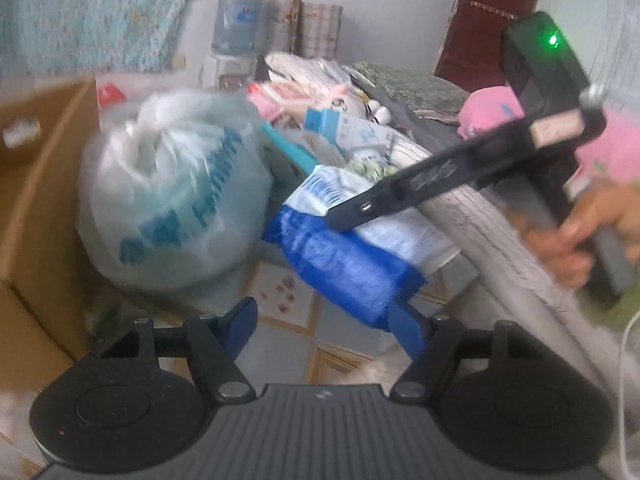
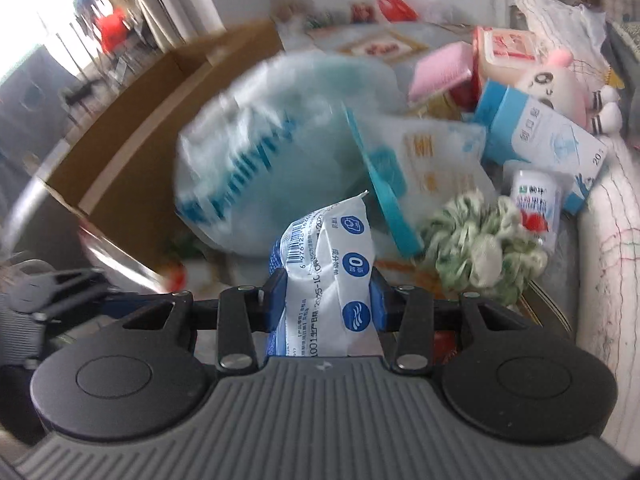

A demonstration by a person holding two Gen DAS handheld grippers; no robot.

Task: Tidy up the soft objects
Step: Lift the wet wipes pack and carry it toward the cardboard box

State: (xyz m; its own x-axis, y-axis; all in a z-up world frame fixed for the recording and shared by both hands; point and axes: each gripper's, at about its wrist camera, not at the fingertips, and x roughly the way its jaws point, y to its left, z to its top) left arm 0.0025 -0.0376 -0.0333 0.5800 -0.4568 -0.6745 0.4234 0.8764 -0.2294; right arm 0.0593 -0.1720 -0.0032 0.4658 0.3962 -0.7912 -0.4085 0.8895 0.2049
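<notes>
The right gripper (image 2: pixel 326 296) has its fingers clamped on the blue-and-white soft pack (image 2: pixel 324 276), long axis running forward between them, while the left gripper (image 1: pixel 324 330), fingers wide and empty, sits just below its hanging end.

The left wrist view looked forward and slightly down from low beside the bed, taking in the right gripper (image 1: pixel 344 216) from the side. The right wrist view looked along its own fingers, very close to the blue-and-white plastic wipes pack (image 2: pixel 328 280). Both views shared that pack (image 1: pixel 352 256) and the large translucent white plastic bag with blue lettering (image 1: pixel 172 196) (image 2: pixel 272 152).
</notes>
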